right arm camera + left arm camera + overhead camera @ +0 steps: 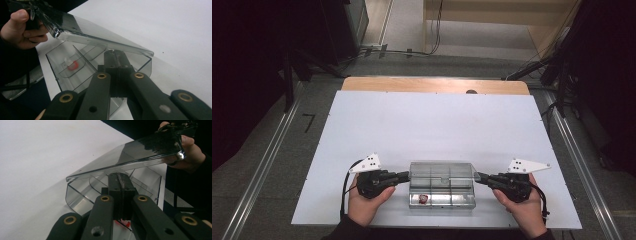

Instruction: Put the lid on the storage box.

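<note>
a clear plastic compartment box (442,192) sat on the white table top (432,125), close to the near edge and right in front of the person. its transparent hinged lid (442,171) was lifted partway, tilted up over the tray rather than lying flat on it. inside, thin clear dividers split the tray into compartments, and a small red and white object (423,200) lay in the near left one; i could not tell what it was.

the left gripper (404,176) came in from the left side of the box, held level in the person's left hand (367,200), and its tip met the left end of the box just under the raised lid. the right gripper (478,176) did the same from the opposite side, held by the right hand (524,210). in the left gripper view the jaws were pressed tight together, pad against pad, with nothing between them, the tip sitting at the rim of the tray below the lid edge (120,162). in the right gripper view the jaws were likewise pressed together on nothing, the tip at the box's end wall beneath the lid (100,40). whether the tips actually propped the lid i could not tell.
</note>
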The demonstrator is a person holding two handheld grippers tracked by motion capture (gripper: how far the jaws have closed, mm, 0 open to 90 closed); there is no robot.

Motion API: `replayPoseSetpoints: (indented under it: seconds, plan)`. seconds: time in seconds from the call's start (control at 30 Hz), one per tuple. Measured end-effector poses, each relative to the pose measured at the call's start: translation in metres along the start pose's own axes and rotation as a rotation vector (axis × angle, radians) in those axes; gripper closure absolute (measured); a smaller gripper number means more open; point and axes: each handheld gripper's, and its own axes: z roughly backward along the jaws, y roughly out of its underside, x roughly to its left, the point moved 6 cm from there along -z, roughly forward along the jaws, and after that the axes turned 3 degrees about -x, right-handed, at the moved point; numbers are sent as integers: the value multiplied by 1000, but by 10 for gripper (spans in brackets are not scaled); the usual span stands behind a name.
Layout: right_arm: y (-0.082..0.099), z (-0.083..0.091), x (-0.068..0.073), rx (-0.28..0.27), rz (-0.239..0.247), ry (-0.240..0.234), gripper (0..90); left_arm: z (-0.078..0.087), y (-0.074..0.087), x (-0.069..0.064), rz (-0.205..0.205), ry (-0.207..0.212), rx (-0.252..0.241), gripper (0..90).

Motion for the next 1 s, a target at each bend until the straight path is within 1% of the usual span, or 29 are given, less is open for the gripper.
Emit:
replayPoseSetpoints:
  seconds: [0.13,0.2,0.3,0.43,0.73,1.0]
  plan:
    - [2,1,0,3,6,-2,881,0,3,0,2,8,9,897]
    - [4,1,0,6,2,0,880,0,4,0,12,20,13,896]
    - [6,2,-1,10,4,-4,879,-1,7,1,19,22,19,895]
    - [9,3,-1,19,8,-6,880,-2,10,1,12,26,36,896]
    - [15,2,-1,39,29,-15,879,-2,14,0,13,29,50,897]
    - [19,0,-2,55,39,-20,878,-2,18,1,6,36,75,897]
